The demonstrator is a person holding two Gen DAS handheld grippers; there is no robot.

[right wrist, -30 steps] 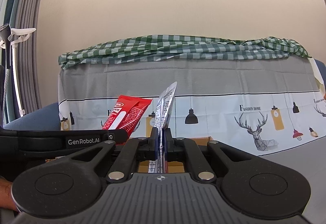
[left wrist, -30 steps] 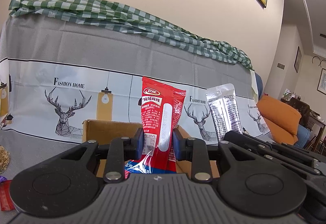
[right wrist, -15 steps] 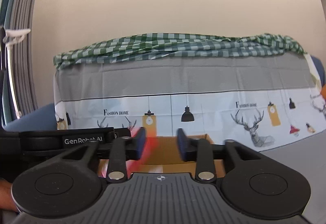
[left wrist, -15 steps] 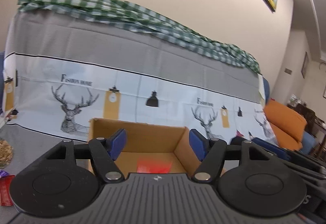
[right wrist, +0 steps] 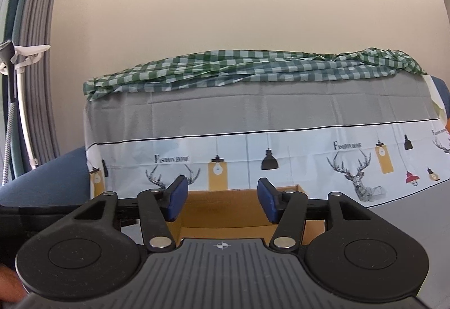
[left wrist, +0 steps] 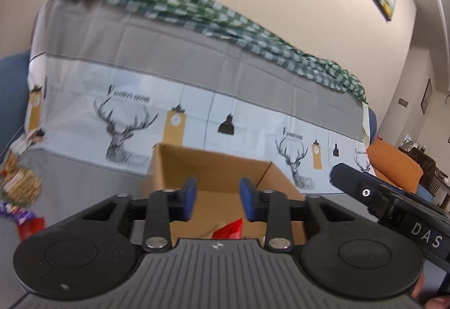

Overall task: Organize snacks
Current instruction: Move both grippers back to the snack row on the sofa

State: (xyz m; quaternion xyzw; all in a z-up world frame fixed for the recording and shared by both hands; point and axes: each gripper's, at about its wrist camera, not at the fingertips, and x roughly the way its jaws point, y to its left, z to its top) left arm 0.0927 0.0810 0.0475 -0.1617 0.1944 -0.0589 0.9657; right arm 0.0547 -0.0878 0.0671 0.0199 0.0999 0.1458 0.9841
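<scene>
Red snack packet (left wrist: 229, 228) in box (left wrist: 213, 168), under empty left tool (left wrist: 216, 202).

Left wrist view: low, close behind the cardboard box (left wrist: 213, 168), looking forward and slightly down over it, tilted, blurred. Right wrist view: also low and close to the box (right wrist: 225, 206), nearly level, square on to the deer-print cloth (right wrist: 281, 123). The 2 views share box, cloth, green checked fabric (right wrist: 253, 67) and wall.

Brown cardboard box (left wrist: 225, 168), red snack packet (left wrist: 230, 228) — green-checked cloth (right wrist: 253, 67) above.
</scene>
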